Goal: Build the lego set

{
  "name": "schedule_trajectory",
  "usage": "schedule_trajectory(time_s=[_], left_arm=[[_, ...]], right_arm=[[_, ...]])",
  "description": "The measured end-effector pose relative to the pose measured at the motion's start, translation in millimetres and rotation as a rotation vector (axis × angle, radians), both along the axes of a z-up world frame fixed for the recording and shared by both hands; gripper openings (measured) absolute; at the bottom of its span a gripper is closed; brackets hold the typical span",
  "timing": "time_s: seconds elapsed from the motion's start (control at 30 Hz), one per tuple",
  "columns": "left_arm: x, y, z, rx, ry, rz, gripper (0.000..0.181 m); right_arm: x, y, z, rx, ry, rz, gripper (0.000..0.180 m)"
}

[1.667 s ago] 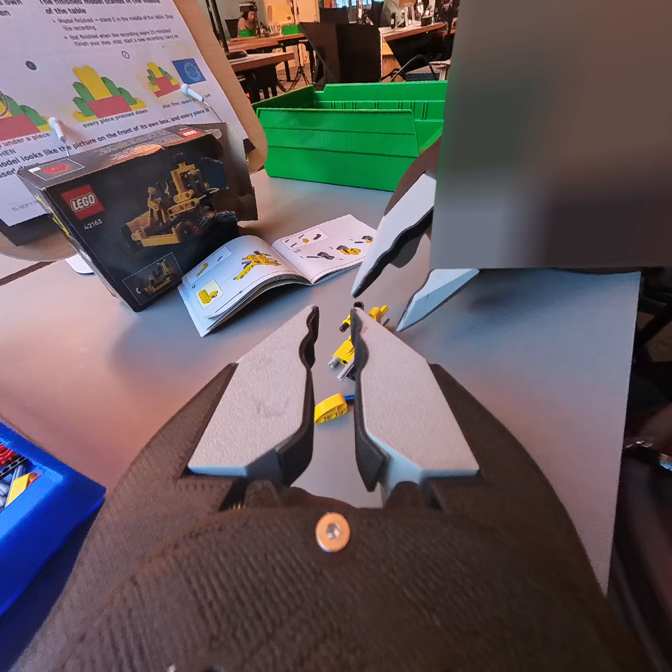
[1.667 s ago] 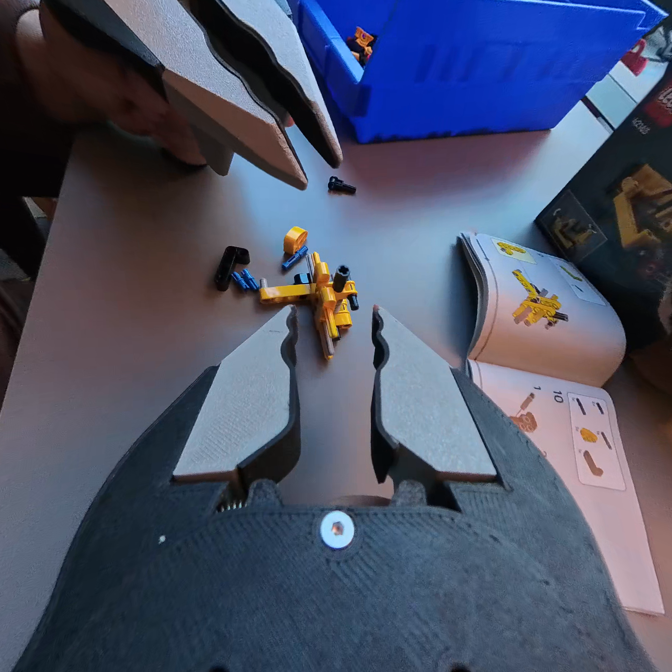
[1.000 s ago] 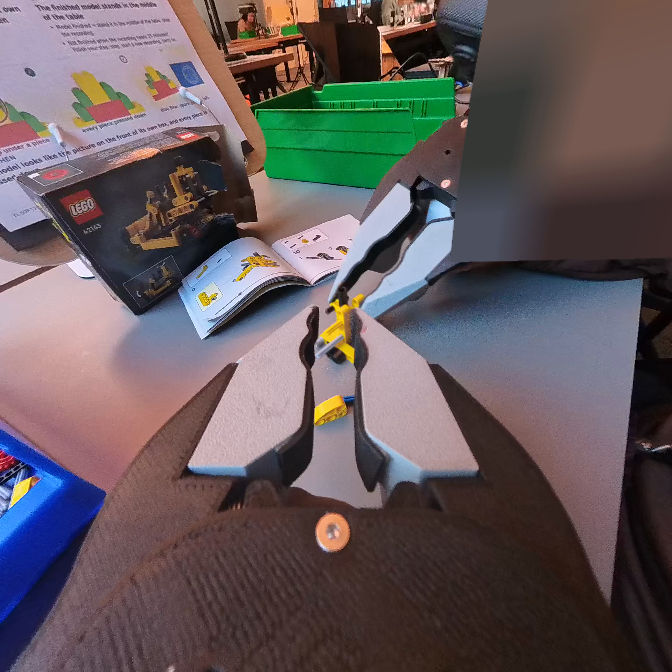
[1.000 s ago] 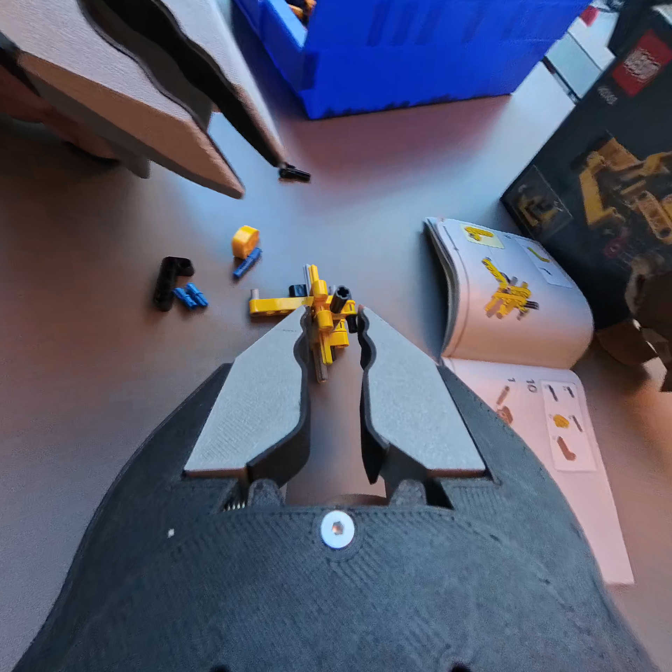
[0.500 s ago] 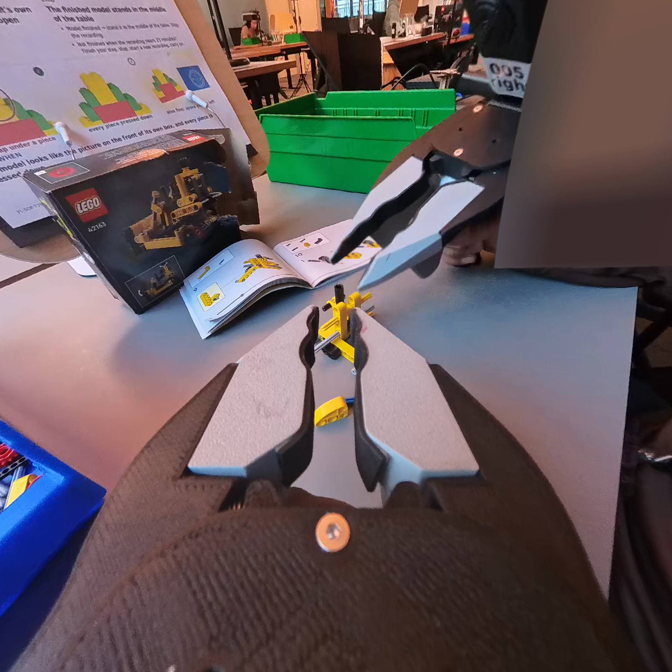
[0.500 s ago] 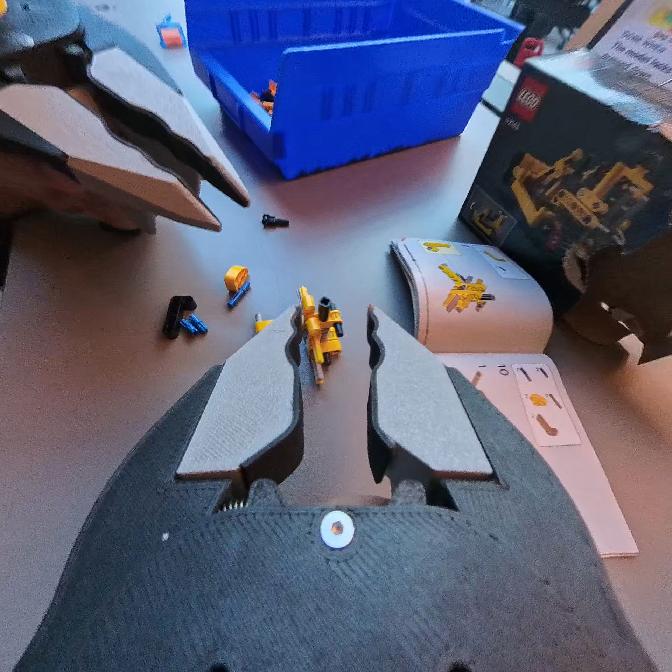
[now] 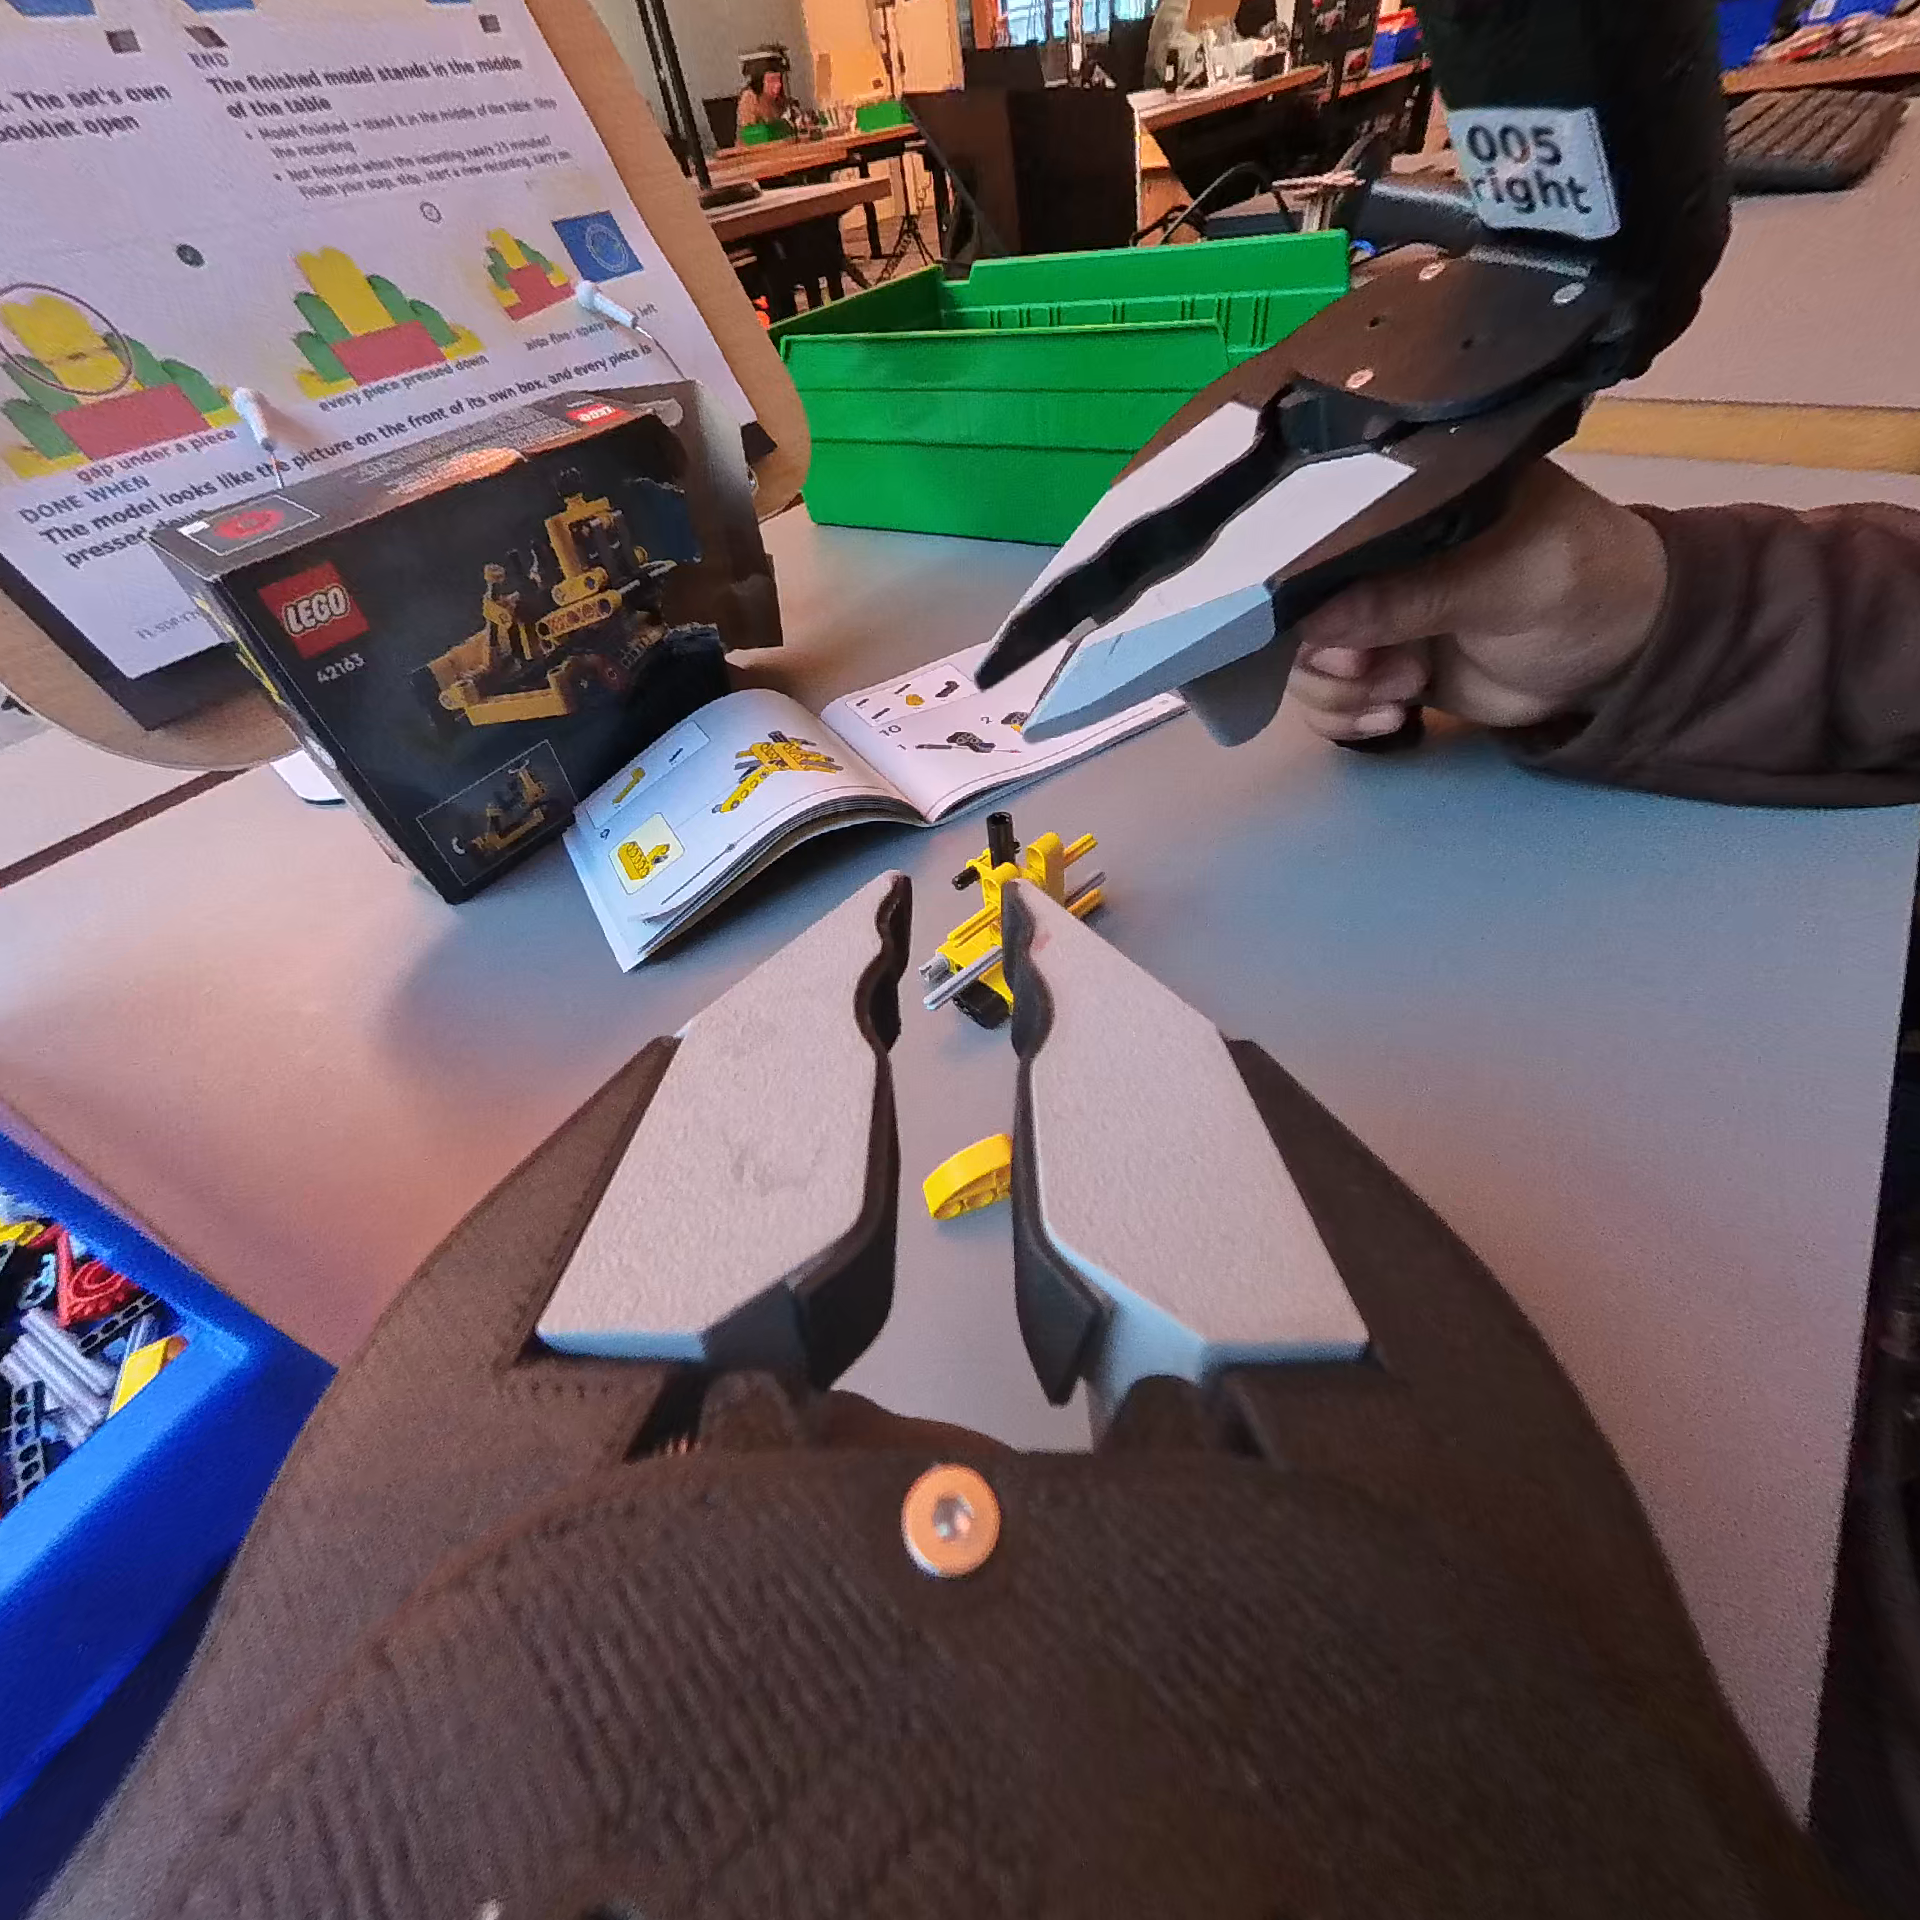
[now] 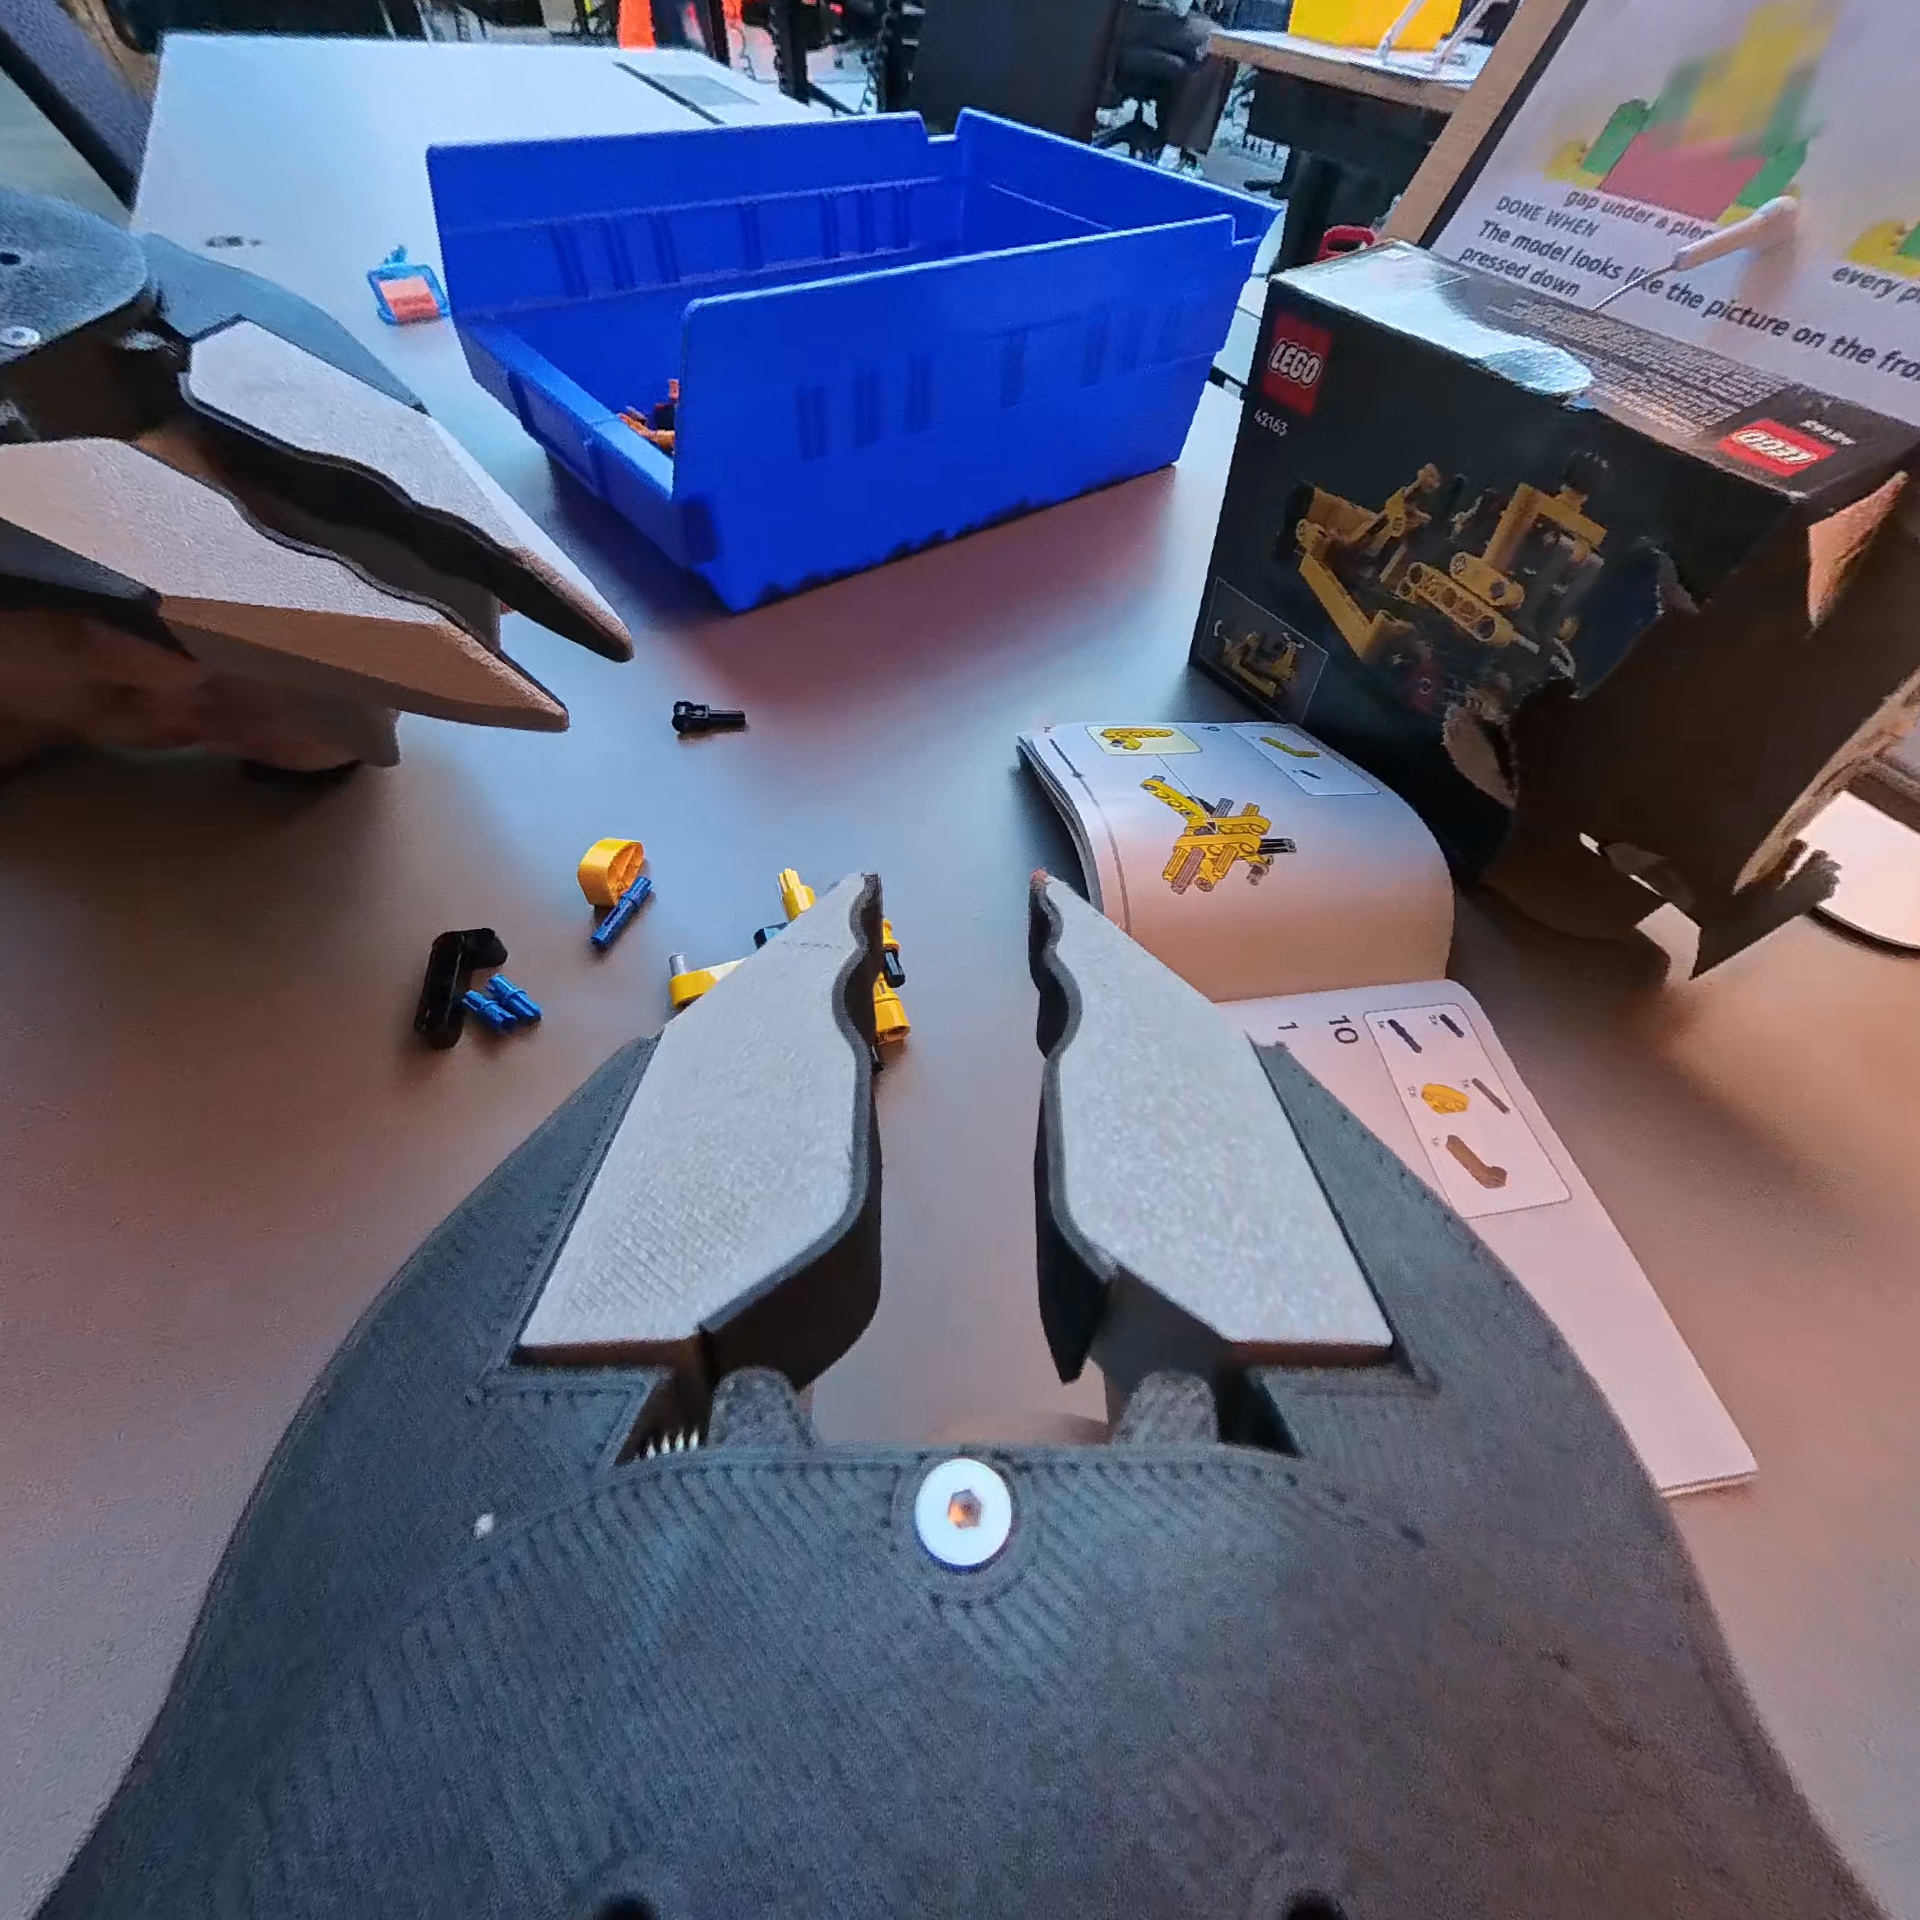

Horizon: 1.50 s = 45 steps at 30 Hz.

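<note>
- A small yellow sub-assembly lies on the grey table, just ahead of the left gripper and slightly right of its centre line; that gripper's jaws stand a little apart and grasp nothing.
- From the right wrist view, the same sub-assembly sits at the tip of the right gripper's left finger, partly hidden behind it, so it lies left of the gap and not between the fingers.
- The right gripper is released, jaws parted and empty, raised above the table and angled down toward the open instruction booklet.
- The sub-assembly's long axis appears to run roughly along the left gripper's pointing direction; the left gripper looks the nearer of the two.
- Loose parts wait nearby: a yellow curved piece, a black angled connector, blue pins and a black pin.
- The blue bin and set box stand beyond; the build looks early.
</note>
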<state>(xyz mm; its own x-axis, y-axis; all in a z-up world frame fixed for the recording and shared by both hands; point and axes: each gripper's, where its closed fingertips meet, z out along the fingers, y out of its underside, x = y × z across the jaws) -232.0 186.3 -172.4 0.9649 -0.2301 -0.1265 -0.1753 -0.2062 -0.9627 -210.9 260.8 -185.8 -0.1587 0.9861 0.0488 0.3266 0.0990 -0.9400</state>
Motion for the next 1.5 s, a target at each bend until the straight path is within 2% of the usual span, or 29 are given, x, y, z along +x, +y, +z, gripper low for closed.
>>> schedule_trajectory(time_s=[0.3,0.33,0.37,0.57,0.63,1.27,1.5], left_arm=[[-2,1,0,0.002,-0.009,0.009,0.014],[-1,1,0,0.001,-0.005,0.006,0.013],[0,0,0,0.001,-0.002,-0.002,0.003],[1,1,-2,-0.008,0.02,0.0,0.0],[-1,1,-1,-0.004,0.008,0.009,0.007],[-3,2,-1,-0.005,0.013,0.025,0.009],[-3,2,-1,-0.004,0.015,0.028,0.01]], right_arm=[[0,6,-4,-0.004,-0.014,-0.027,0.015],[0,6,-4,0.002,-0.014,-0.025,0.009],[1,6,-4,0.011,-0.015,-0.021,0.0],[0,4,-7,0.036,-0.027,-0.013,0.0],[0,4,-7,0.032,-0.025,-0.018,0.0],[1,8,-3,0.031,-0.011,-0.033,0.003],[3,4,4,-0.02,0.019,-0.004,0.003]])
